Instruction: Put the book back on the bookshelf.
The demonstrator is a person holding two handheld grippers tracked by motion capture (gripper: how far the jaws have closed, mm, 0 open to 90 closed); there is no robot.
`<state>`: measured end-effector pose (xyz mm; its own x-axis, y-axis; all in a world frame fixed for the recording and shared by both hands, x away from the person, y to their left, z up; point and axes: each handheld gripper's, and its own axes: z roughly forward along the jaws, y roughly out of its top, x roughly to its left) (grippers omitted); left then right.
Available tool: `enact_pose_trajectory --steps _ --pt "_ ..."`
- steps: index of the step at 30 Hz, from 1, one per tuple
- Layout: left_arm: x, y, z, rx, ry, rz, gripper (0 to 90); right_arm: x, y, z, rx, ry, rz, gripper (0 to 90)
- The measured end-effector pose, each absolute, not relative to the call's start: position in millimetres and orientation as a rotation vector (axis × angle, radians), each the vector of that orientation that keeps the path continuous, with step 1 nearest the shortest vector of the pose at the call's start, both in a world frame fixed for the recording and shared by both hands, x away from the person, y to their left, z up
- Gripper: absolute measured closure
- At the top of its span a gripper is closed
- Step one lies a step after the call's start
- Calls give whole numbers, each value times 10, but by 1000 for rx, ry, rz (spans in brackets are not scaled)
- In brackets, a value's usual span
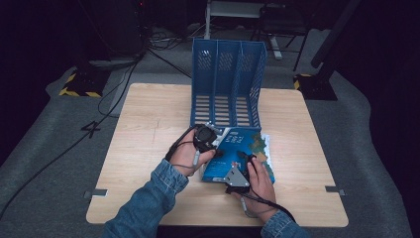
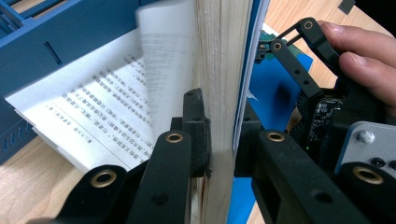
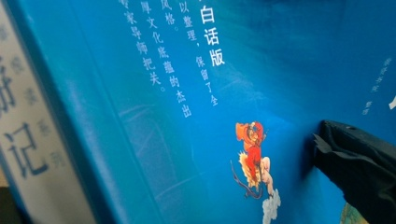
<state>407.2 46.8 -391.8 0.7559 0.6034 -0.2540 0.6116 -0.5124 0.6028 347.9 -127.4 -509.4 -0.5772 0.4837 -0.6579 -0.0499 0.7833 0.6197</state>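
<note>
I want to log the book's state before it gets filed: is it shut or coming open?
Partly open. The left gripper clamps most of the book's pages, while some loose pages fan away, print showing.

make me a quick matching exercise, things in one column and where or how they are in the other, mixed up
Things:
1. blue plastic three-slot file rack
2. blue-covered paperback book
3. left tool
4. light wooden table

States:
a. shut on the book's page block
b. stands upright at the far edge of the table
c. bears the rack and the book
d. lies in front of the rack, some pages fanned open

Pairs: 1-b, 2-d, 3-a, 4-c
</note>
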Motion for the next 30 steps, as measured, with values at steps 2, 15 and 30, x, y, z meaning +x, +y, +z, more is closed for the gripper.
enact_pose_trajectory --steps 2,15,30 --pt "4073 467 -3923 2254 907 -11 804 3484 -1274 -5088 323 2080 750 8" --pt "4189 581 -3980 2167 944 -94 805 3391 -1231 -4884 190 2169 614 321" --pt "4329 762 -4109 2091 1010 -209 771 3330 -1336 -4626 146 2199 625 551"
